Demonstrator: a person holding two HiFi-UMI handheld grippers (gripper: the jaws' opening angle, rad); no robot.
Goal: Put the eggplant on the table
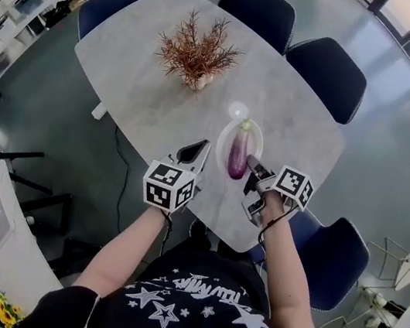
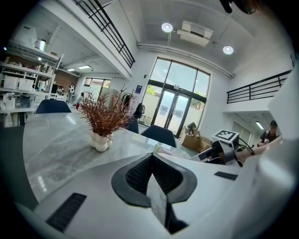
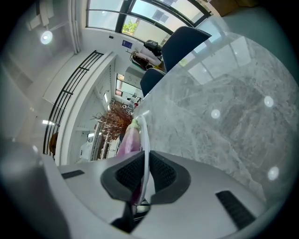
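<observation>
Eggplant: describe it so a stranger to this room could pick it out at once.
Find the grey table ringed by dark blue chairs. At the edge nearest the person, the right gripper pinches a white plate. The eggplant lies on it, the only purple thing there.

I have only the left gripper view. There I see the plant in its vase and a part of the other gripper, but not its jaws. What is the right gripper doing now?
Observer: The right gripper has its jaws shut on the rim of a white plate.
Operator: Where is the eggplant?
Observer: The eggplant lies on that plate, green stem end away from the person, not on the table itself.
Operator: How does my left gripper stand to the plate?
Observer: In the head view the left gripper is close beside the plate's left edge, and seems not to touch it.
</observation>
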